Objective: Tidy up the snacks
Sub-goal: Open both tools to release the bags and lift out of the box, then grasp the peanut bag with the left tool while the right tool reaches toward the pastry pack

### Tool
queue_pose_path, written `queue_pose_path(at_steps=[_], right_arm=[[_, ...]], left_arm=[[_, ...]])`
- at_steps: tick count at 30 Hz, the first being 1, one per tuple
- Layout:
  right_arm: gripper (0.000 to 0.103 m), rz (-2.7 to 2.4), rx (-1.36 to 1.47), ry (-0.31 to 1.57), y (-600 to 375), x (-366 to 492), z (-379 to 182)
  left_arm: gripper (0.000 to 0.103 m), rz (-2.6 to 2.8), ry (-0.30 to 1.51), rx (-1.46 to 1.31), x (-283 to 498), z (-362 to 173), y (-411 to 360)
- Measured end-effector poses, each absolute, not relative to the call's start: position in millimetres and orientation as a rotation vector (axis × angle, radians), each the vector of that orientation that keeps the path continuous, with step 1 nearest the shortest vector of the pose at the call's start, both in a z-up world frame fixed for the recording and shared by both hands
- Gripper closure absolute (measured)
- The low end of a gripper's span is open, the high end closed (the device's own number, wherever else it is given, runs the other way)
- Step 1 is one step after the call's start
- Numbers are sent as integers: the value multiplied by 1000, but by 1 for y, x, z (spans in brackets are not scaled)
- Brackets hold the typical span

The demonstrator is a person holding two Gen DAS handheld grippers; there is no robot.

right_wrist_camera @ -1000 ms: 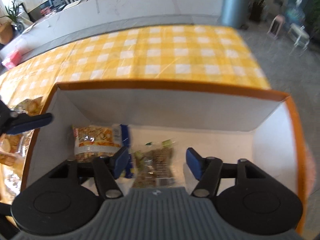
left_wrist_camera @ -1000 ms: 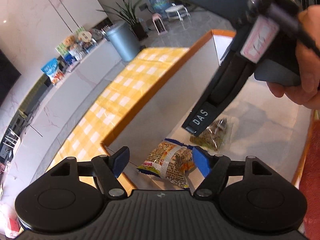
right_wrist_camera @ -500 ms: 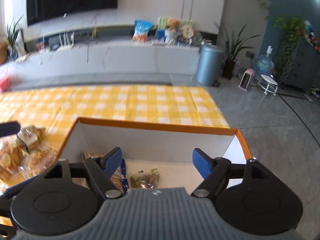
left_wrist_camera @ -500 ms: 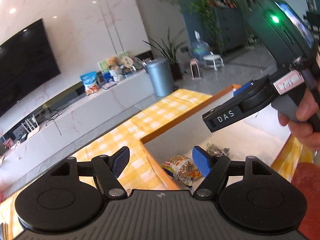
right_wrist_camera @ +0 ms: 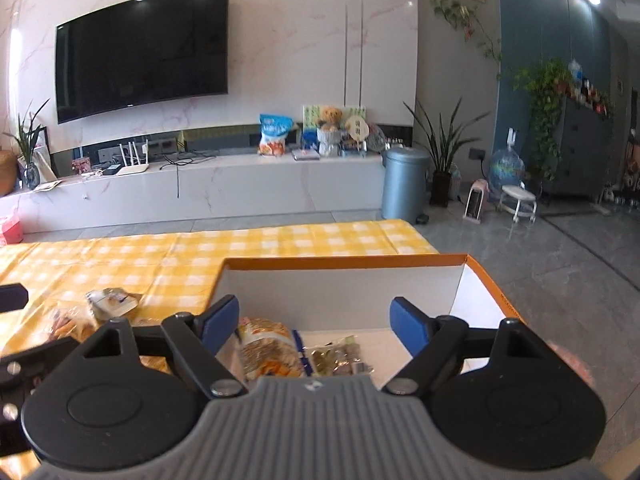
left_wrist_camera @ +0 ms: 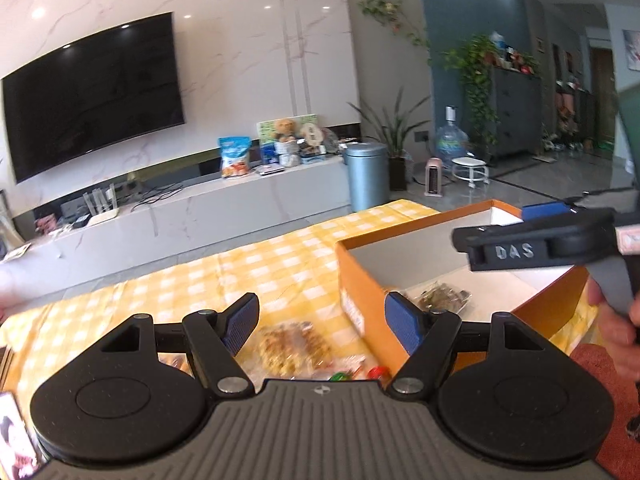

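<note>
— Left wrist view first: what did you have?

— My left tool point(left_wrist_camera: 322, 322) hung with its blue pads spread wide and nothing between them. Just below and past it lay a blurred pile of snack packets point(left_wrist_camera: 298, 346) on the yellow checked table point(left_wrist_camera: 248, 272). To the right stood the orange box point(left_wrist_camera: 360, 280), open on top, white inside, with a clear packet of dark snacks point(left_wrist_camera: 442, 296) on its floor. My right tool point(left_wrist_camera: 536, 242) reached in from the right edge above the box, side-on, a "DAS" label on its arm; my right hand point(left_wrist_camera: 616, 336) gripped its handle.

— And the right wrist view?

— My right tool point(right_wrist_camera: 314, 322) was likewise gaping and empty, held over the near end of the orange box point(right_wrist_camera: 490, 294). Inside, right beyond the pads, lay an orange-and-white snack bag point(right_wrist_camera: 266, 350) and, touching it on the right, the clear packet of dark snacks point(right_wrist_camera: 338, 356). Left of the box, loose snack packets point(right_wrist_camera: 104, 304) sat on the table point(right_wrist_camera: 240, 242). A sliver of my left tool showed at the left edge.

— Farther out?

— A white marble TV console point(right_wrist_camera: 200, 192) carrying a blue snack bag point(right_wrist_camera: 274, 134), a grey-blue bin point(right_wrist_camera: 404, 184) beside it, and the wall-mounted television point(right_wrist_camera: 142, 50) above.
</note>
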State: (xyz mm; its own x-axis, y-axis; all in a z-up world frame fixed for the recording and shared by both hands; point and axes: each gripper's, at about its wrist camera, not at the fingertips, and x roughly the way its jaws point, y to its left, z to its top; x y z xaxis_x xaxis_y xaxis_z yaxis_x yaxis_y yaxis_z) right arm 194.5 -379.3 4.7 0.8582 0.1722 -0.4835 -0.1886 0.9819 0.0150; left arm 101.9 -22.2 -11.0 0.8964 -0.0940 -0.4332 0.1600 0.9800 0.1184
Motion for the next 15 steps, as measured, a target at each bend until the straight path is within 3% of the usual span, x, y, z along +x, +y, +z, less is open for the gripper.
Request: queue_pose_path(at_steps=[15], right_arm=[[22, 367, -110, 502, -333, 106, -25]], left_arm=[[18, -33, 546, 13, 58, -45, 35]])
